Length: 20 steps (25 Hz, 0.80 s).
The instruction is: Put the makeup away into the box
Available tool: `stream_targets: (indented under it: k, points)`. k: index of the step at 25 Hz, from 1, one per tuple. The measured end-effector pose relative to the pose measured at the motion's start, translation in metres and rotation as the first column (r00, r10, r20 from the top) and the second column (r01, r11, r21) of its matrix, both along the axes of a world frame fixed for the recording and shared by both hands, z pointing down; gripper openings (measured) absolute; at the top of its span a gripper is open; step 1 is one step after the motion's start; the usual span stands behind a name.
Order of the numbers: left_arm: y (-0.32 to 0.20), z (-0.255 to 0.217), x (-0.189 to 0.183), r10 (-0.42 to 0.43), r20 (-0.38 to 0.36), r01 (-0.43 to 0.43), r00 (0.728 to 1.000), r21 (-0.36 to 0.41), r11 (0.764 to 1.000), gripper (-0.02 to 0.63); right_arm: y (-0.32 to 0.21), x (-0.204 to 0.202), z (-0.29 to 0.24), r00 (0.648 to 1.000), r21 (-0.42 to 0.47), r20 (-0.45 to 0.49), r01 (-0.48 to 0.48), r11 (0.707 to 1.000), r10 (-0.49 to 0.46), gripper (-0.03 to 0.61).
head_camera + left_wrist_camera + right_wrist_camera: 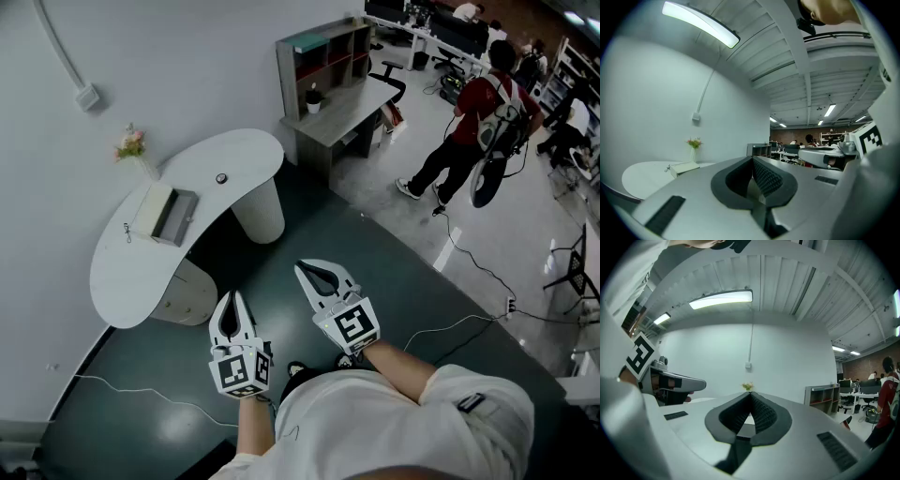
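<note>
A white curved table (234, 155) stands ahead and to the left, some way off from both grippers. On it lies an open box (166, 215) with a pale lid and a dark inside. A small round dark item (221, 178) sits apart on the tabletop to the box's right. My left gripper (232, 300) and right gripper (305, 269) are held level side by side over the dark floor, both shut with nothing in them. In the left gripper view the box (684, 167) shows beyond the closed left gripper (752, 159). The right gripper (751, 395) points at the wall.
A small vase of flowers (134, 145) stands at the table's far edge. A grey desk with a shelf unit (328, 84) is behind the table. A person in a red shirt (478, 117) stands at the right. Cables (450, 323) trail over the floor.
</note>
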<state>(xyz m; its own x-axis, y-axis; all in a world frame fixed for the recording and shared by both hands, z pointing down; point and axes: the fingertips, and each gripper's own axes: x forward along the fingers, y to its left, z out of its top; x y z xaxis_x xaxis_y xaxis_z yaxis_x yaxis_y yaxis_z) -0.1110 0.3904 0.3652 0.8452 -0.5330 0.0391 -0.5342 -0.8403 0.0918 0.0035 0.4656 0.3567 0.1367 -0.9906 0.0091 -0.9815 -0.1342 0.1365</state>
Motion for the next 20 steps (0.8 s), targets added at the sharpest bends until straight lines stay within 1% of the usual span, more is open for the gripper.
stream_targets:
  k: [2,5,9,14,17,20]
  points:
    - [-0.008,0.001,-0.012,-0.013,0.02,0.013,1.0,0.007,1.0,0.018,-0.007,-0.009,-0.001,1.0,-0.002,0.006,0.006,1.0,-0.006,-0.002]
    - [-0.018,0.011,-0.025,-0.014,0.04,0.014,0.999,-0.003,1.0,0.018,-0.01,-0.018,0.002,0.999,-0.029,0.042,-0.018,0.999,0.019,-0.002]
    - [-0.029,0.022,-0.034,-0.019,0.045,0.021,0.999,-0.029,0.999,0.018,-0.01,-0.013,0.011,0.999,-0.029,0.014,-0.037,0.999,0.038,-0.002]
    - [-0.034,0.023,-0.021,0.036,0.042,-0.035,0.998,-0.031,0.999,0.018,-0.017,-0.014,0.012,0.999,-0.017,0.015,-0.046,0.999,0.046,-0.002]
    - [-0.036,0.027,-0.019,0.073,0.047,-0.072,0.996,-0.035,0.997,0.018,-0.027,-0.026,0.017,0.998,-0.047,0.037,-0.047,0.998,0.049,-0.002]
    - [-0.044,0.034,-0.025,0.086,0.052,-0.084,0.995,-0.048,0.995,0.018,-0.04,-0.036,0.023,0.997,-0.077,0.052,-0.045,0.996,0.049,-0.002]
